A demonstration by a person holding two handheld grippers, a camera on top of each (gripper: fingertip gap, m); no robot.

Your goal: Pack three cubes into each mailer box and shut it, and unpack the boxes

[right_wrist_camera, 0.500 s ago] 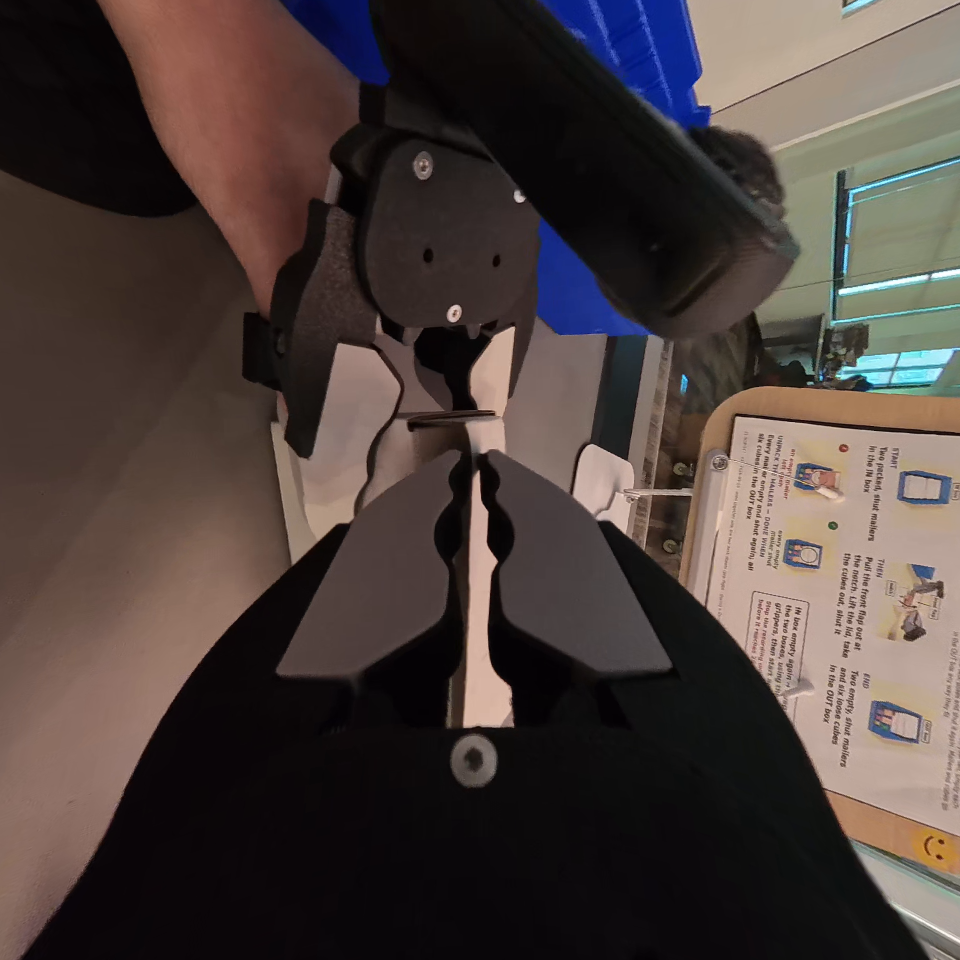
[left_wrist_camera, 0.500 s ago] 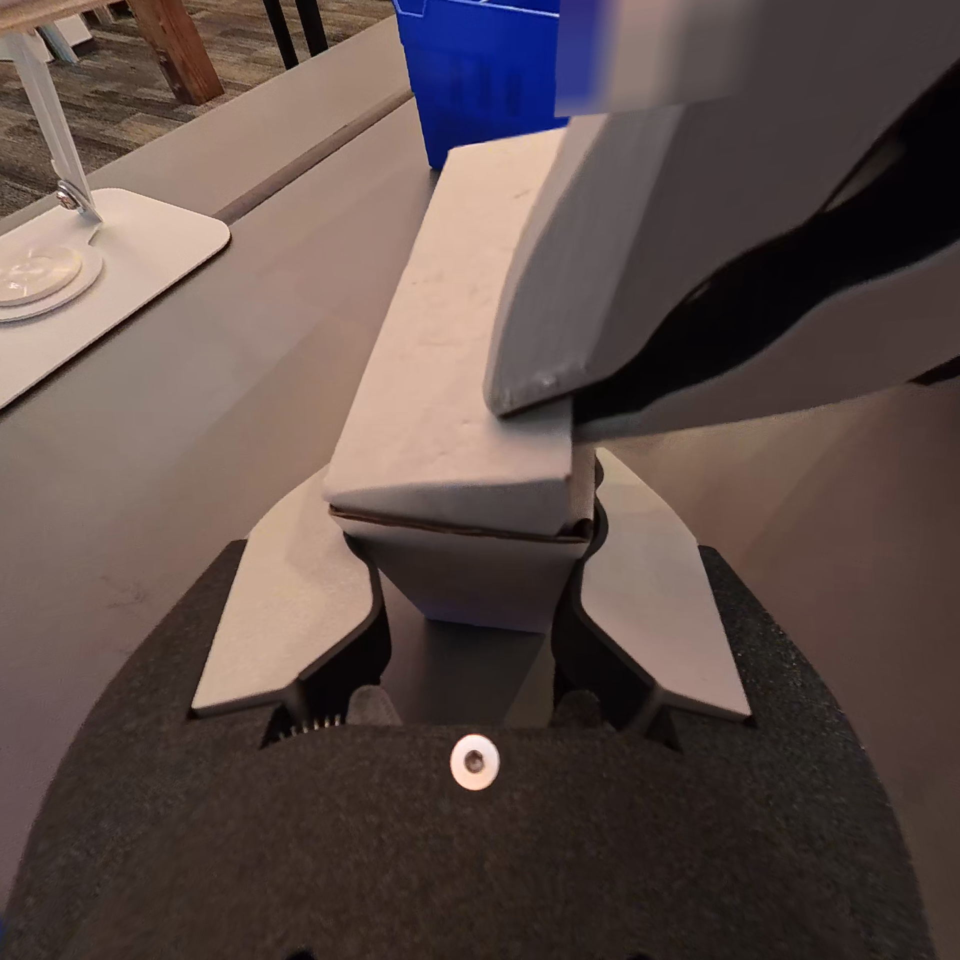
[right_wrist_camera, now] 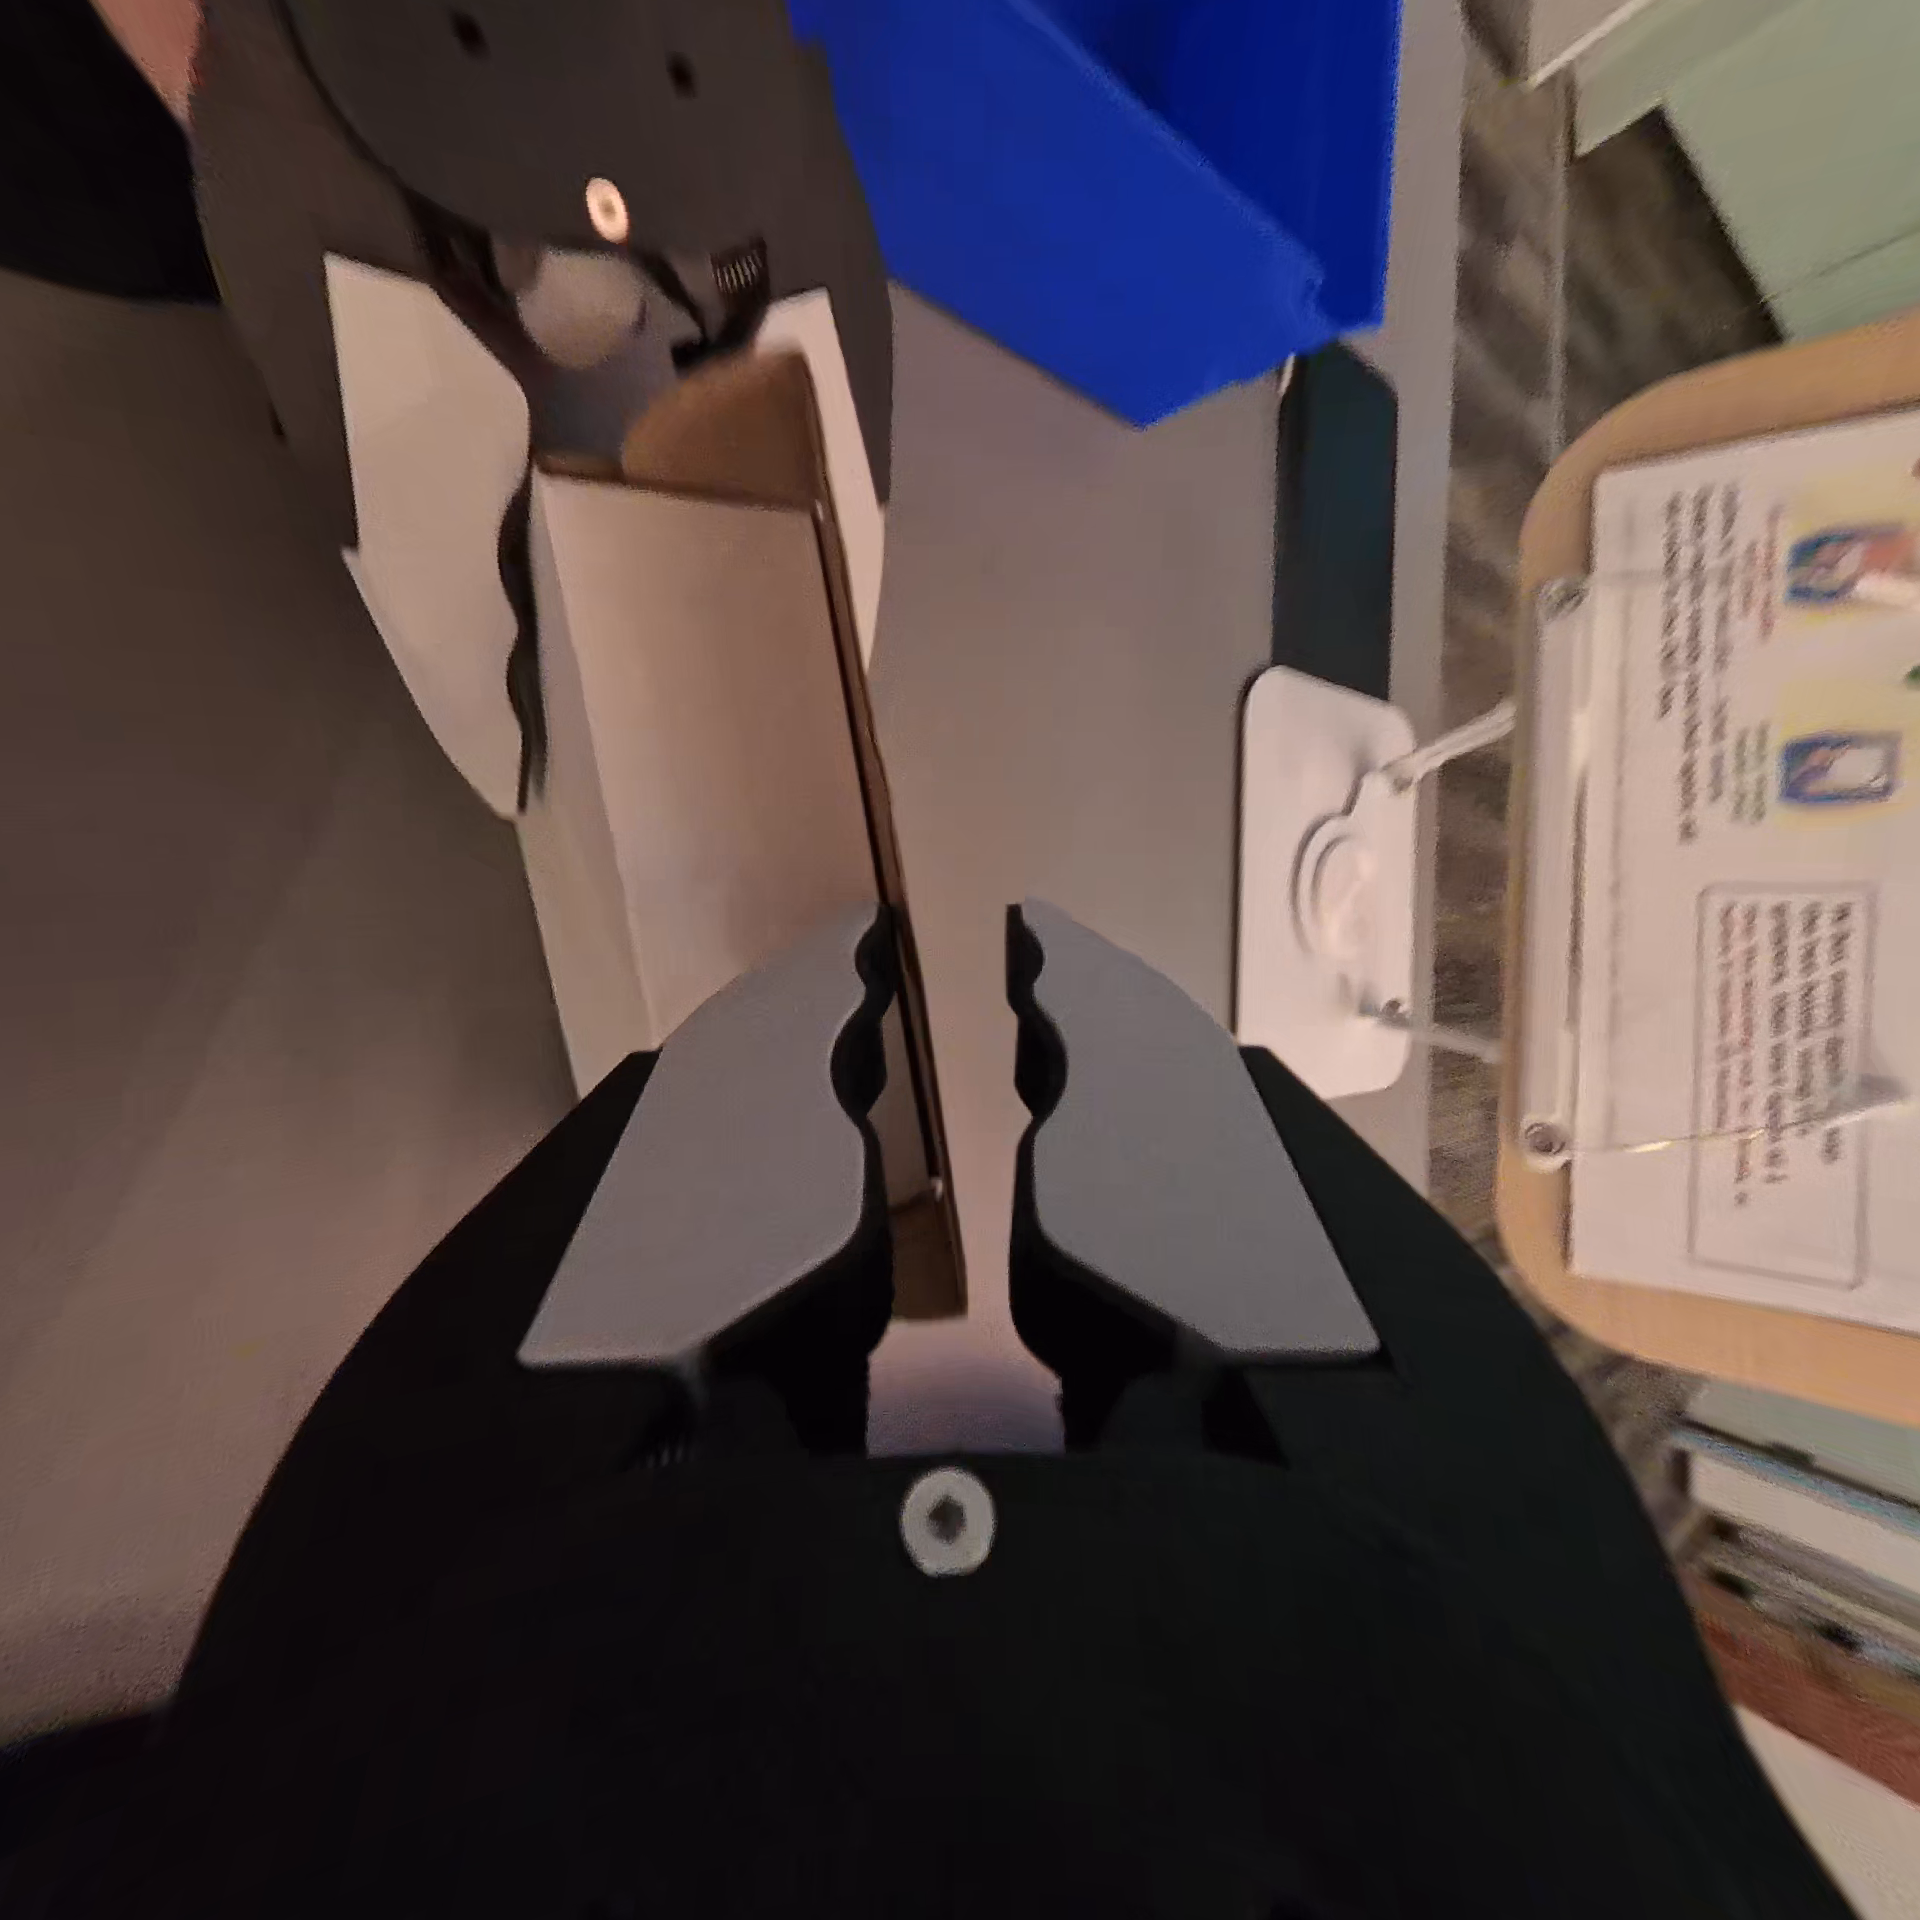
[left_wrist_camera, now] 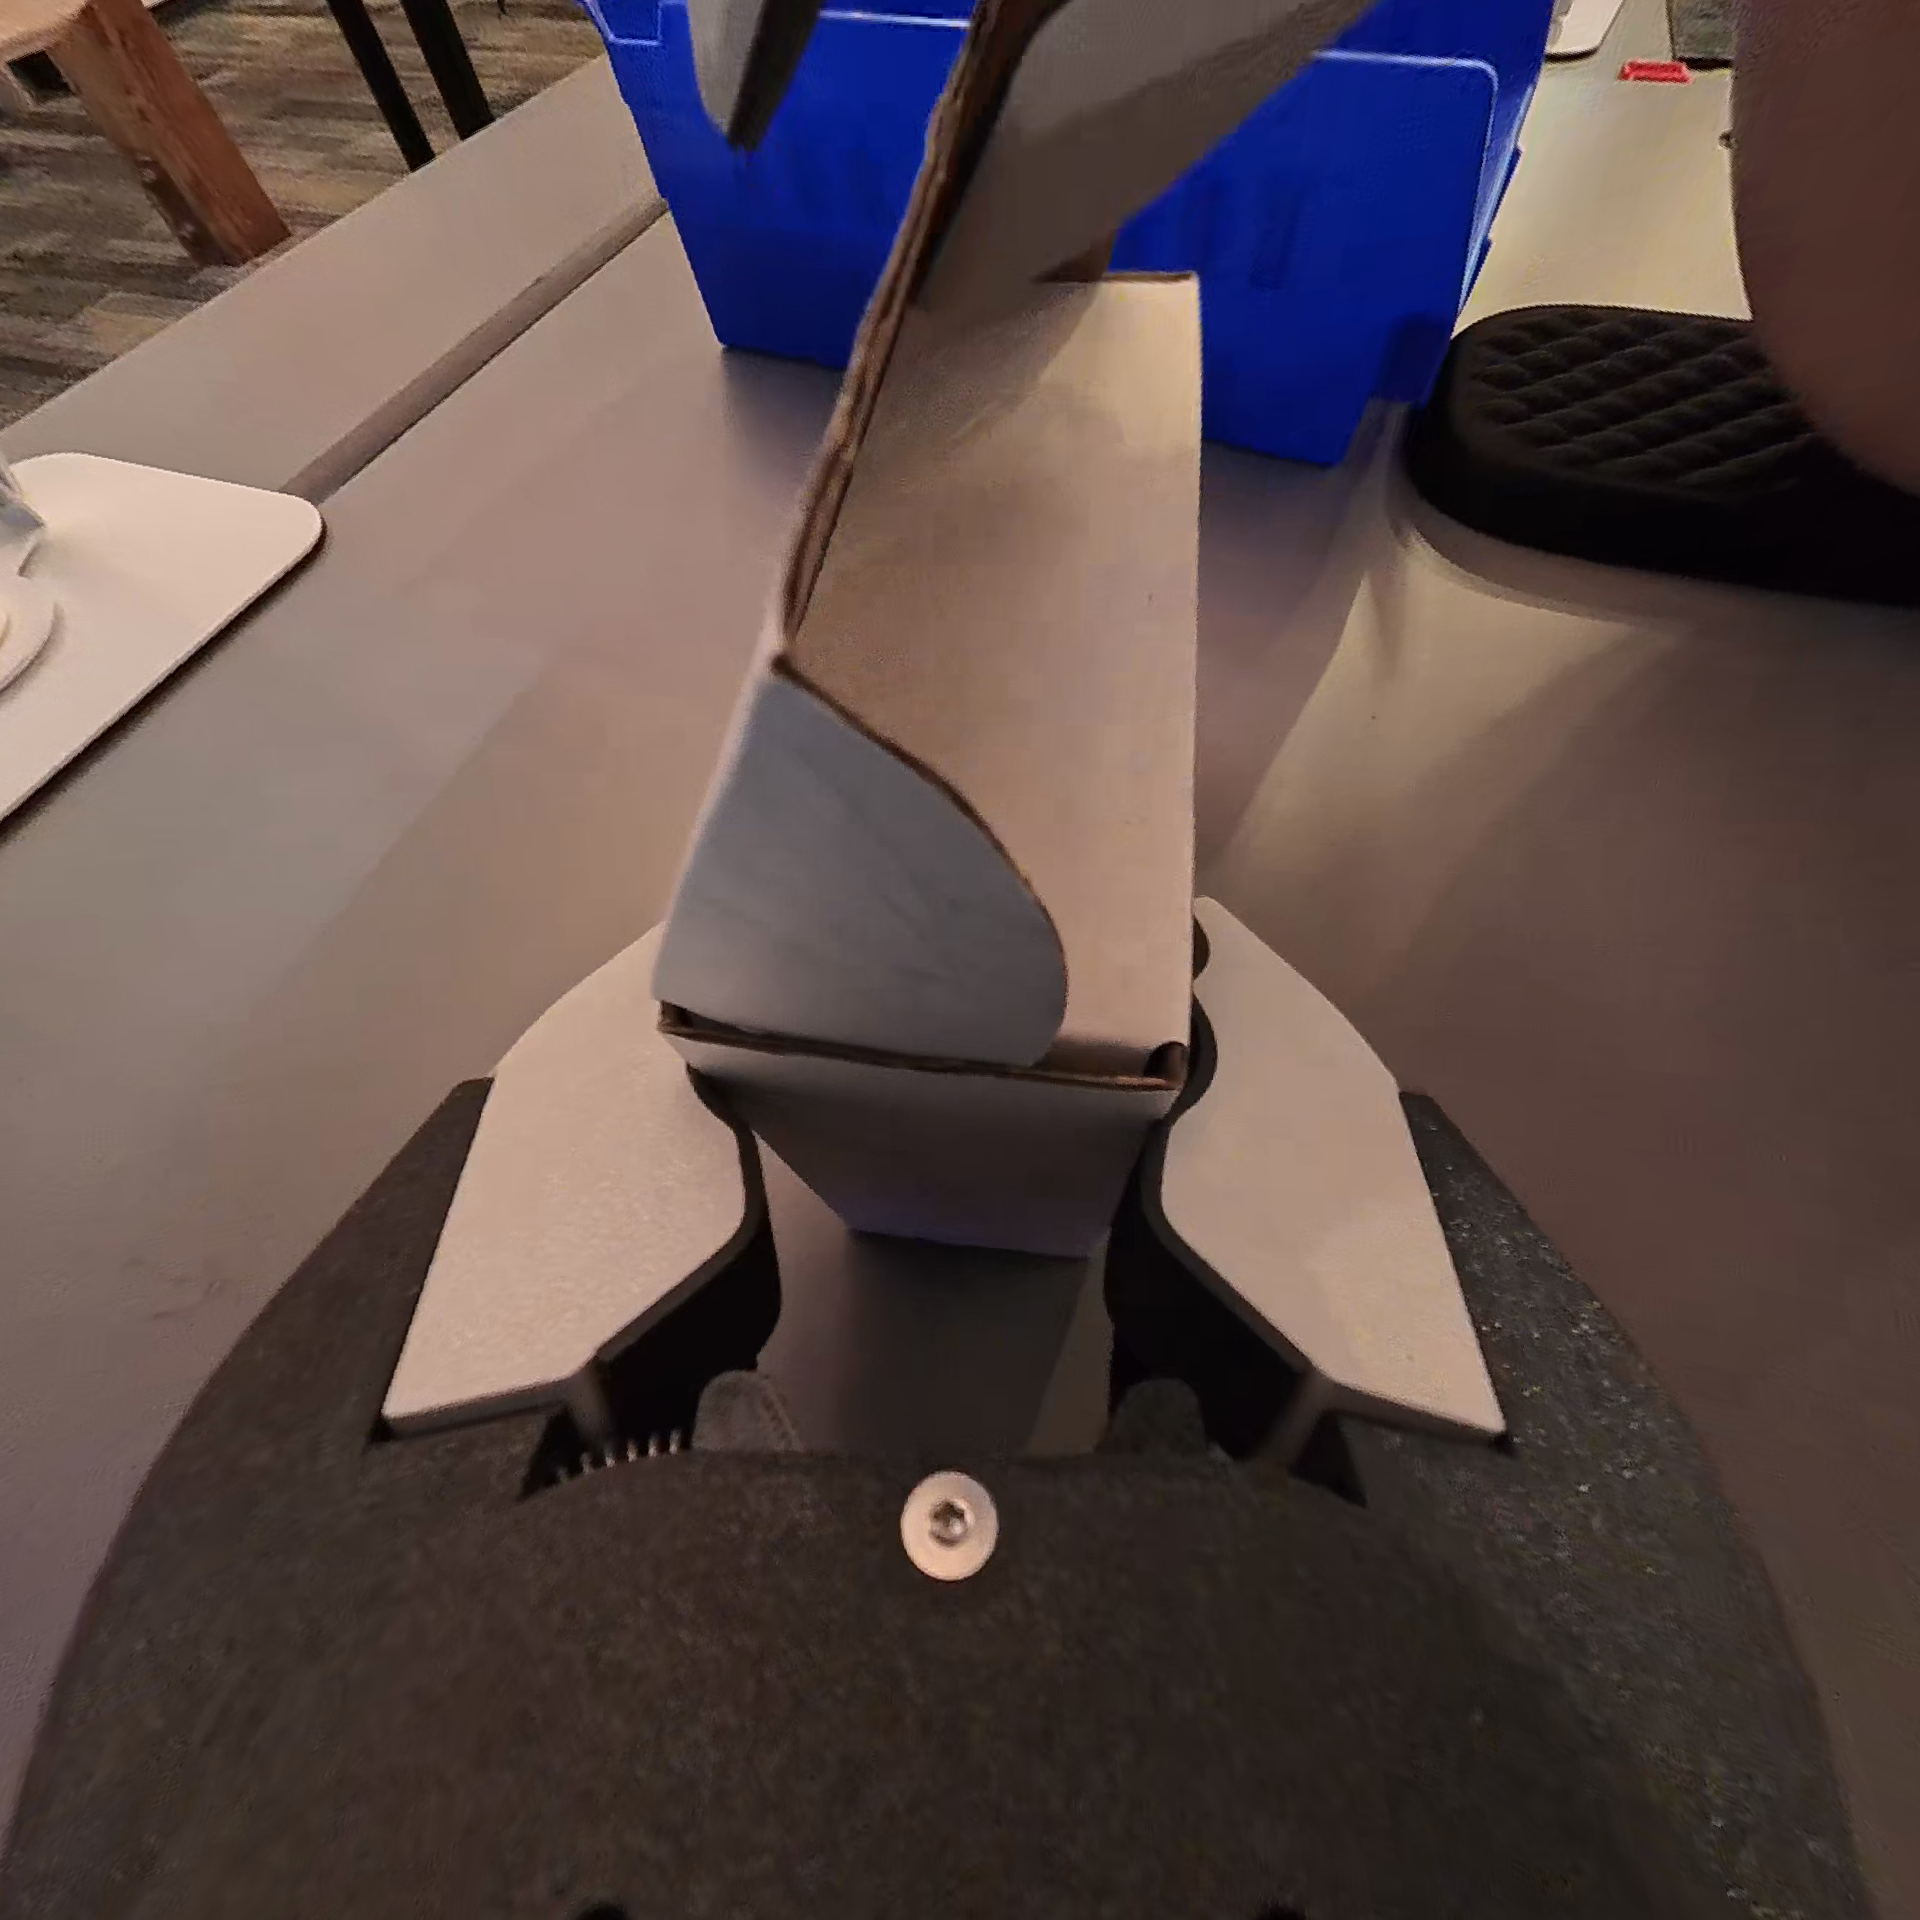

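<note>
My left tongs (left_wrist_camera: 940, 1049) clamp the mailer box (left_wrist_camera: 997, 644); right tongs (right_wrist_camera: 940, 935) gape around its lid (right_wrist_camera: 883, 935), which could fall shut unheld

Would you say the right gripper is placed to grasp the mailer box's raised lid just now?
Probably yes: the right gripper is open with the lid's edge already between its jaws, nothing blocking, while the left gripper steadies the mailer box.

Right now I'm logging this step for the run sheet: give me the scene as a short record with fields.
left gripper: shut on the mailer box, holding its near end
right gripper: open, lid edge between its fingers
lid: raised, the box open
contents: not visible
blue bin: behind the box on the grey table
</note>
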